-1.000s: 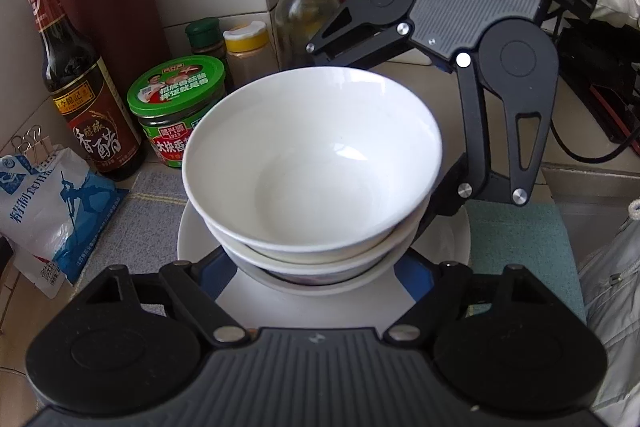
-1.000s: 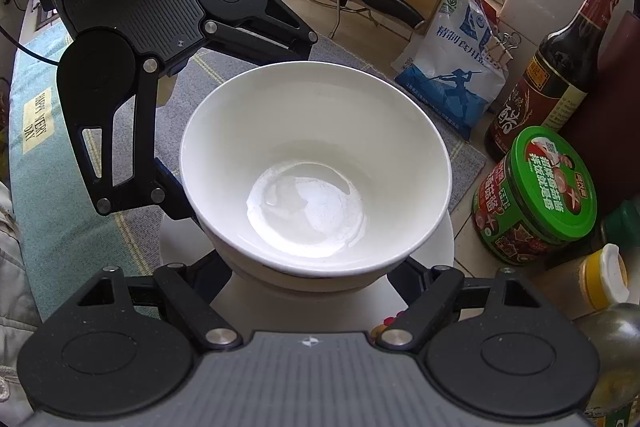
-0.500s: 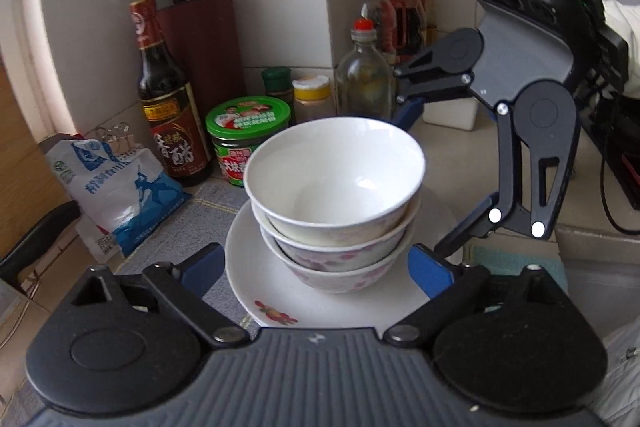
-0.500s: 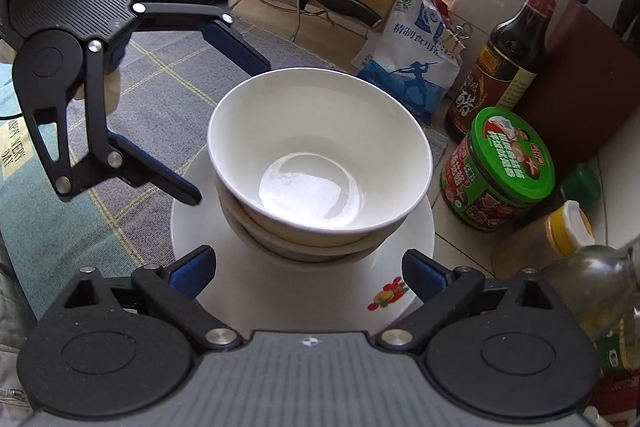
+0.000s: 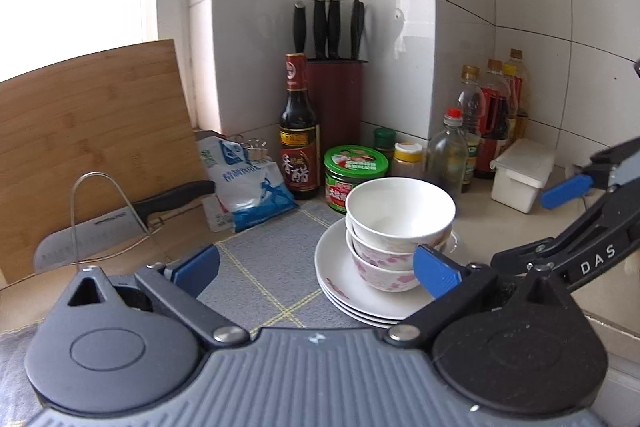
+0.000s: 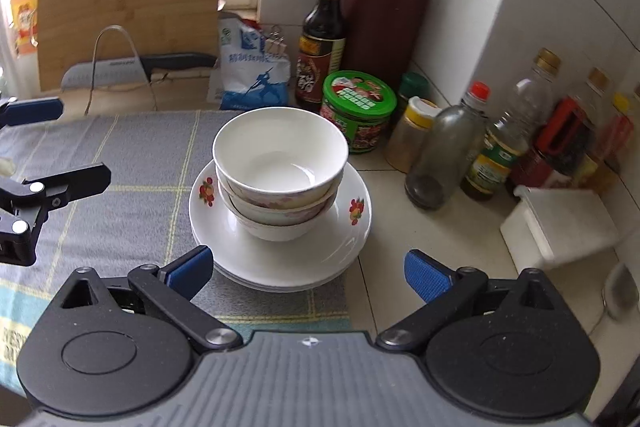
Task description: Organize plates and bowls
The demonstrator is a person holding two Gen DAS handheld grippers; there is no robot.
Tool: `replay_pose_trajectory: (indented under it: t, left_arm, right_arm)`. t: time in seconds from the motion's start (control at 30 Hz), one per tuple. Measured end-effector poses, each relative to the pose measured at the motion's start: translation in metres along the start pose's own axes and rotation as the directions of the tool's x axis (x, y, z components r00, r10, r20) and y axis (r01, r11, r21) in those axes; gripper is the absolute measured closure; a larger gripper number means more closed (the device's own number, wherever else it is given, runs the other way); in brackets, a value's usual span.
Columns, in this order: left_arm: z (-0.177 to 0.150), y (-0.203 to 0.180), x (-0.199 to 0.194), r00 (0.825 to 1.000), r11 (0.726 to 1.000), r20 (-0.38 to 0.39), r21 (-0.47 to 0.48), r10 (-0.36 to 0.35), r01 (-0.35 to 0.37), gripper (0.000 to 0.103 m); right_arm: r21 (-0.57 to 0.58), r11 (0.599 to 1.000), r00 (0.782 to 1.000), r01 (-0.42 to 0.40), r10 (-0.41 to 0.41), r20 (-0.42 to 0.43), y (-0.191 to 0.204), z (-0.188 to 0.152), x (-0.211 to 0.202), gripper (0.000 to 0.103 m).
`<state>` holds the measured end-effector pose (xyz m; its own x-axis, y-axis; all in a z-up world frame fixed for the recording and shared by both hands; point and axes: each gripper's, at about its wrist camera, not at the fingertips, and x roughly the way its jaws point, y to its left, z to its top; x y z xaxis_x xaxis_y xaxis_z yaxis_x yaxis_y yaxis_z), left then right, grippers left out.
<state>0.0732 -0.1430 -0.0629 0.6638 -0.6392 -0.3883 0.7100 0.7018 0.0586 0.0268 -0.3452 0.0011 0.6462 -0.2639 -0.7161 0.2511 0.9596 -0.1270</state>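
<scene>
Three white bowls (image 6: 280, 167) are nested in a stack on a pile of white plates (image 6: 280, 259) with fruit prints, at the right edge of a grey checked mat (image 6: 120, 163). The same bowls (image 5: 400, 215) and plates (image 5: 360, 291) show in the left wrist view. My left gripper (image 5: 316, 267) is open and empty, back from the stack, to its left. My right gripper (image 6: 308, 269) is open and empty, just in front of the plates. The left gripper's fingers (image 6: 36, 109) show at the left edge of the right wrist view.
Behind the stack stand a green-lidded jar (image 6: 358, 107), a dark vinegar bottle (image 6: 320, 39), a knife block (image 6: 384, 23), a blue salt bag (image 6: 252, 71) and several bottles (image 6: 444, 151). A cutting board (image 6: 128, 15) and cleaver (image 6: 120, 71) are at the left. A white box (image 6: 560, 223) sits right.
Both grippers have pulled back and up from the bowl stack, where they flanked it closely. The stack has stayed on the plates.
</scene>
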Motion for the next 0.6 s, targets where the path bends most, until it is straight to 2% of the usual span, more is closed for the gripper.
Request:
replay_pose_trajectory:
  t: [0.1,0.2,0.3,0.6]
  left_arm:
    - [0.008,-0.003,-0.013,0.998,0.999,-0.045,-0.03,0.038,-0.039,0.001]
    - [0.013,-0.009,-0.022,0.992,0.996,-0.103,-0.032,0.074,-0.078,0.001]
    - [0.015,-0.012,-0.03,0.99,0.996,-0.125,-0.048,0.066,-0.073,0.001]
    - [0.016,-0.017,-0.039,0.986,0.993,-0.142,-0.059,0.091,-0.1,0.001]
  right_arm:
    - [0.107,0.994,0.999,0.037,-0.039,0.016,0.007,-0.009,-0.02,0.0]
    - [0.162,0.984,0.996,0.075,-0.082,0.038,0.011,-0.013,-0.036,0.0]
    - [0.201,0.973,0.989,0.114,-0.129,0.066,0.014,-0.015,-0.051,0.0]
    - [0.243,0.964,0.987,0.11,-0.135,0.09,0.02,-0.02,-0.064,0.0]
